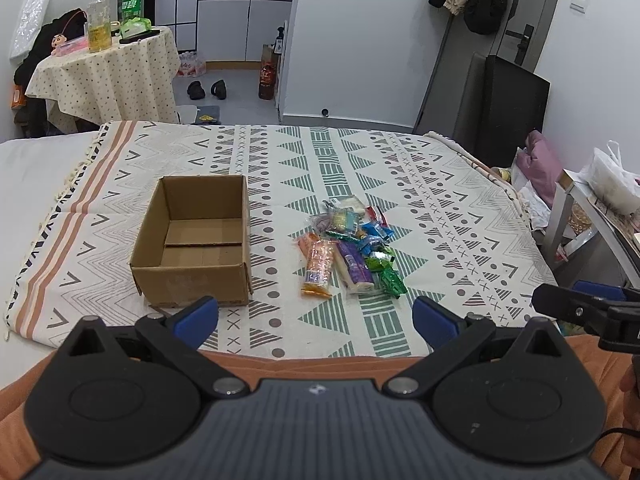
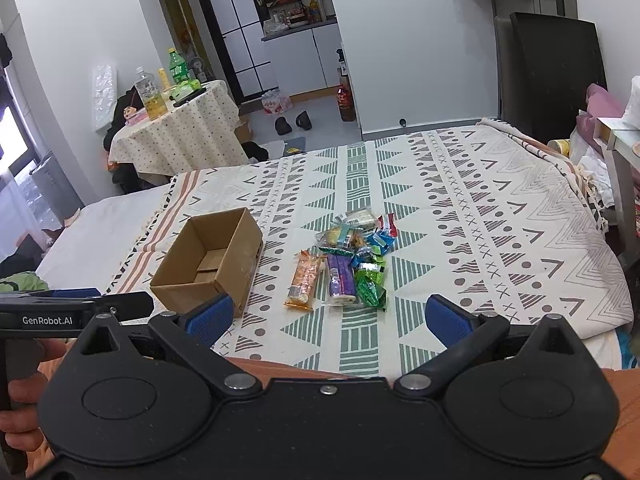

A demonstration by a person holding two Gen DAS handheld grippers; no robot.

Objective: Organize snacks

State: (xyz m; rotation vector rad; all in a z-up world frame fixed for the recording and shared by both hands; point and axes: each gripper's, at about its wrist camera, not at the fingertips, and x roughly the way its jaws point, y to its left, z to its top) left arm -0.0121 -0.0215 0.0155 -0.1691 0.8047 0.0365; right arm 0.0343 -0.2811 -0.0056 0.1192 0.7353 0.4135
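Holding left gripper (image 1: pixel 316 316) and right gripper (image 2: pixel 326 320) wide, empty. Sitting ahead of fingertips: snack pile (image 1: pixel 350 246), cardboard box (image 1: pixel 194 240) beside it, apart. Risking multi-packet grab, slippery wrappers sliding out.

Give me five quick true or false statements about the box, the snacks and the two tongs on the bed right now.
1. The box is empty. True.
2. The snacks lie in a pile inside the box. False: they lie on the blanket, to the right of the box.
3. The left tongs are open and hold nothing. True.
4. The right tongs are shut on the orange packet. False: they are open, and the packet lies untouched on the blanket.
5. The box lies tipped on its side. False: it stands upright with its open top up.
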